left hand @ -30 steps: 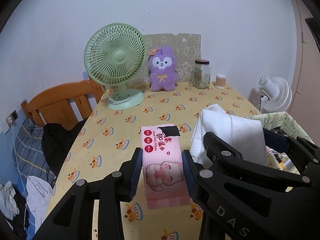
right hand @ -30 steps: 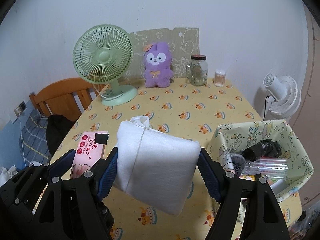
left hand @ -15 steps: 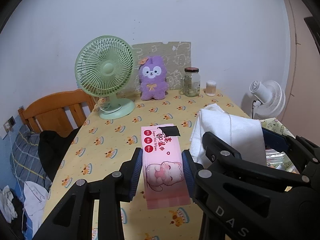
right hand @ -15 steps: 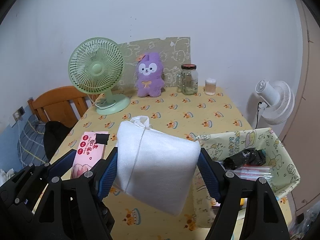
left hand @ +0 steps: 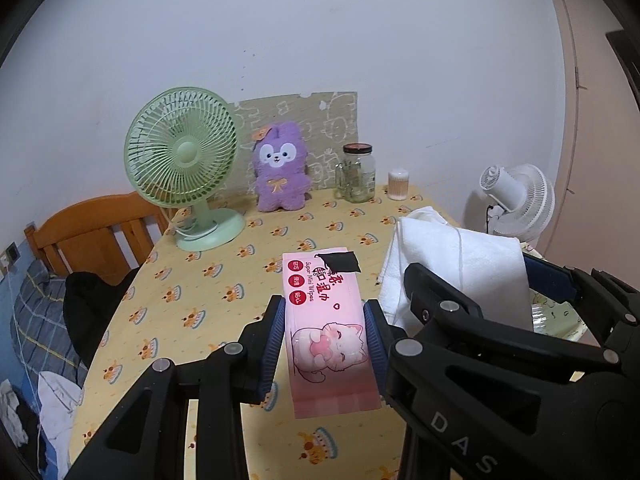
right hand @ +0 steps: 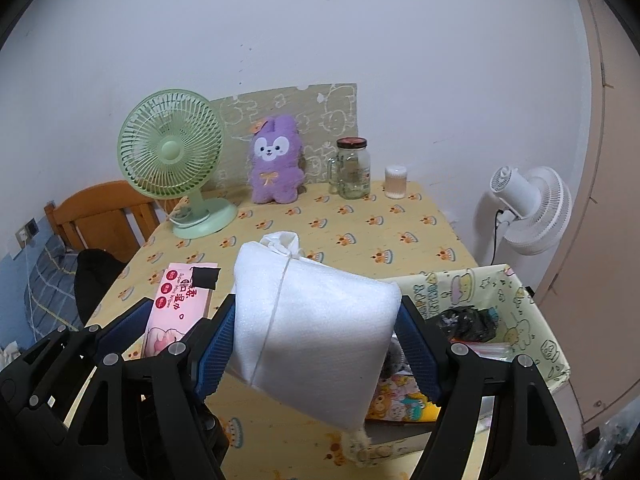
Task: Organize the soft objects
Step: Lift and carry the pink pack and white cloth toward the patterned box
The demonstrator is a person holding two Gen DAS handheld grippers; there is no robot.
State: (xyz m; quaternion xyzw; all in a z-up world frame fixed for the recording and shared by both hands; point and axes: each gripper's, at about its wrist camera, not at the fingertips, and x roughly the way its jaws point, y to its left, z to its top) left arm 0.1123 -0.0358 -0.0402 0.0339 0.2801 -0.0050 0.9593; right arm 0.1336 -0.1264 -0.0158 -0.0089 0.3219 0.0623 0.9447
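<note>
2 wrist views, shared table [left hand: 192, 292]

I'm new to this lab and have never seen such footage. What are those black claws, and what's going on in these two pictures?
They are handheld grippers; a person carries one in each hand, each with a fisheye camera looking along its fingers. The left gripper clamps a pink wet-wipes pack. The right gripper clamps a white foam pouch. Both are above a yellow table bearing a green fan, purple plush, glass jar and a patterned storage bin at the right.
</note>
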